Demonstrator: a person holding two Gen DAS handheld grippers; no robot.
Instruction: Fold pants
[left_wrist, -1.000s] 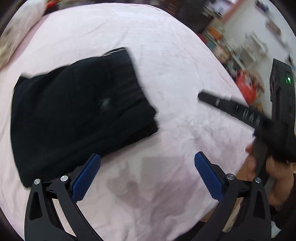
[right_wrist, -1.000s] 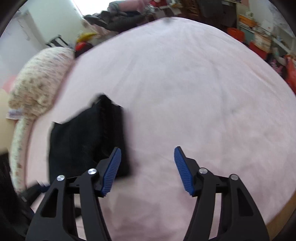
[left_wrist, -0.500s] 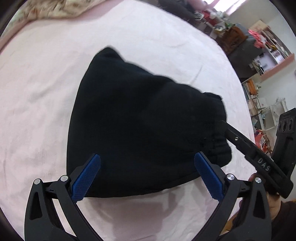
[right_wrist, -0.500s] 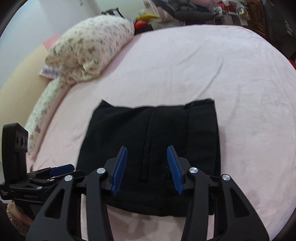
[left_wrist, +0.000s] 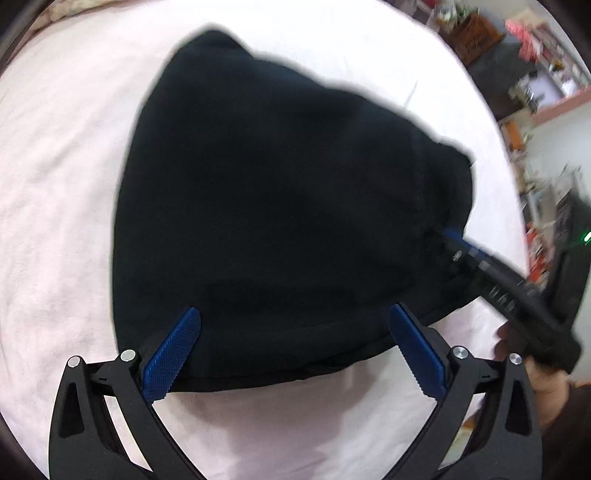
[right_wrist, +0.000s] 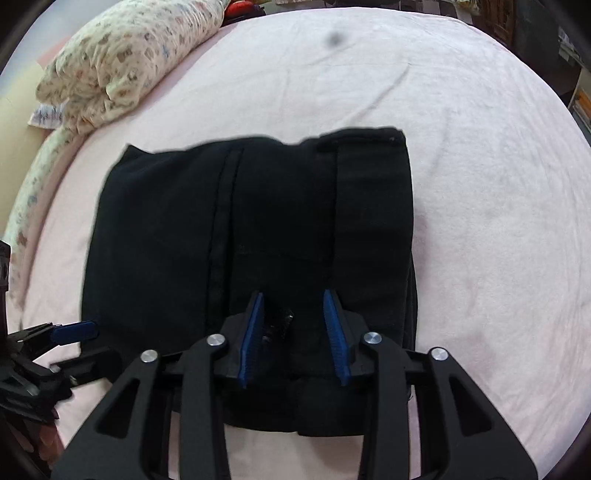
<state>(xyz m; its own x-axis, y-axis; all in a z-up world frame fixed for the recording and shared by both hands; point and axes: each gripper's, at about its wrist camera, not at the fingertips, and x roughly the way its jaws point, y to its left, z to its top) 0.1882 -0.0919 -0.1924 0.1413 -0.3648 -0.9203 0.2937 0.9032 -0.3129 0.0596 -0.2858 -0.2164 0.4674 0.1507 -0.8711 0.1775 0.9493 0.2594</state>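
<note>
Pink bedspread (right_wrist: 480, 184): folded black pants (right_wrist: 258, 221) are straddled by the narrowing, ungripping right gripper (right_wrist: 293, 332); the left gripper (left_wrist: 291, 350) is spread wide. Only the top layer may be caught by a shallow pinch.

- We see the black pants (left_wrist: 280, 206) lying folded on the pink bed (left_wrist: 66, 155).
- Our left claw (left_wrist: 295, 343) hangs spread wide over their near edge.
- Our right claw (left_wrist: 456, 240) touches their right side.
</note>
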